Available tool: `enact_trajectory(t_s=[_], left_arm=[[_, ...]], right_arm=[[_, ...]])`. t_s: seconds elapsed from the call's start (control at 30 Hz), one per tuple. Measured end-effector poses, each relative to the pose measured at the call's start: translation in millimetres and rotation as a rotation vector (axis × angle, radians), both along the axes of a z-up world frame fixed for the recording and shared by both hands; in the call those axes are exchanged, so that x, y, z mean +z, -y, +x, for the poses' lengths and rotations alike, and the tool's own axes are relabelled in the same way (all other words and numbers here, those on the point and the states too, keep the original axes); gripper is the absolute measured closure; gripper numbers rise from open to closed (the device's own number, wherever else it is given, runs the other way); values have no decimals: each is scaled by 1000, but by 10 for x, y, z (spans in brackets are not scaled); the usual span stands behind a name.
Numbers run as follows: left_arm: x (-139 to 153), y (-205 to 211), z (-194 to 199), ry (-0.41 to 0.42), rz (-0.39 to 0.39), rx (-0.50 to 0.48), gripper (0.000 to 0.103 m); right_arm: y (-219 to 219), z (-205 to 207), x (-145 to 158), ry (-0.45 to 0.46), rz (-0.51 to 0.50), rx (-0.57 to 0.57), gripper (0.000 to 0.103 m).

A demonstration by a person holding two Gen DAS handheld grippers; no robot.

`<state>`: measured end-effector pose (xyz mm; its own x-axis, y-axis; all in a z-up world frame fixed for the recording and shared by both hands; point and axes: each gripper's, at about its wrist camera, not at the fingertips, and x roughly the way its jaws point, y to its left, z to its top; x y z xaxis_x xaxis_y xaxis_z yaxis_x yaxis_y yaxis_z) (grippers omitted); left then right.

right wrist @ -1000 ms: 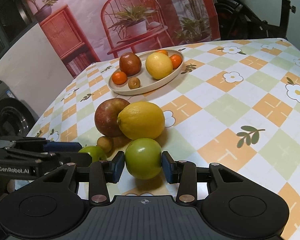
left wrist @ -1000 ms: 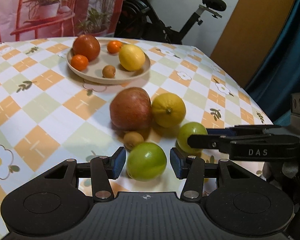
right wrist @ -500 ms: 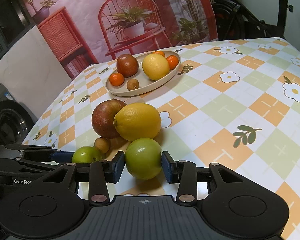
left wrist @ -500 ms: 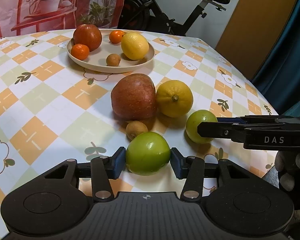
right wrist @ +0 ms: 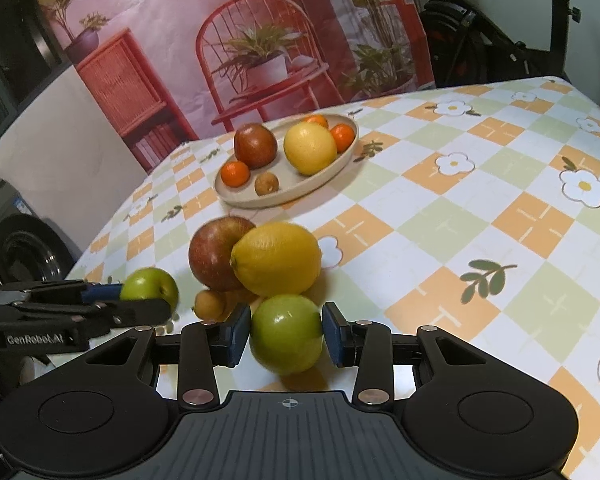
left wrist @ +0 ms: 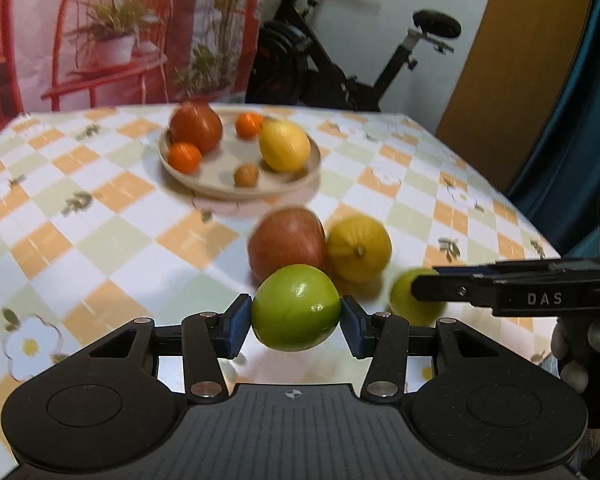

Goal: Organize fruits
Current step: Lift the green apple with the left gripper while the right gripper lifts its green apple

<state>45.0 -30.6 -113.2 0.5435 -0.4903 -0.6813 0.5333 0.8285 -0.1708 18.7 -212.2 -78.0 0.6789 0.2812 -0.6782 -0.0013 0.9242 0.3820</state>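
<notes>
1. Since a second ago my left tool (left wrist: 296,322) has closed in on the round green apple (left wrist: 296,307) that lay loose between its blue pads, and it now carries that apple clear of the counter (left wrist: 100,240) with its checked orange, green and white flowered cloth.
2. Left tool: clamped on that green apple, one pad pressed to each side; the cloth behind is blurred in the left wrist view.
3. Right tool (right wrist: 286,336): clamped on a second round green apple (right wrist: 286,334), pads against both its sides. A shadow lies right under this apple; I cannot tell whether it touches the cloth.
4. From the right wrist view, my left tool comes in at the left edge with its apple (right wrist: 150,284) between its fingers.
5. Behind the right tool's apple sit a large yellow lemon (right wrist: 277,258) and a red apple (right wrist: 216,252), touching each other. A small brown round fruit (right wrist: 210,304) lies just in front of the red apple, near the left tool's apple.
6. Further back stands a shallow beige round plate (right wrist: 320,182). On it are a dark red apple (right wrist: 255,145), a second yellow lemon (right wrist: 310,147), three small orange mandarins, the nearest (right wrist: 234,173) at the plate's left side, and a small brown fruit (right wrist: 266,183) near the front rim.
7. Beyond the counter hang a printed backdrop of a red chair with potted plants (right wrist: 260,60), and a black exercise bike (left wrist: 340,60) stands behind it.
</notes>
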Motion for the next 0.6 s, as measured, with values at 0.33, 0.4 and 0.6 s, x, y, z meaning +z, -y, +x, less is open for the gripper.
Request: enact_trajectory(t_s=[0.33,0.4,0.6], left_arm=[[277,-115,61,67,-32,60,52],[250,-112,59,59,-29,65,52],[163,-128,53,39,-27,67,52]], right_arm=[[94,37,136,29,10,-26,67],[106,34,112,19,14,-32,67],[18,20,21,-2,-61,-5,67]])
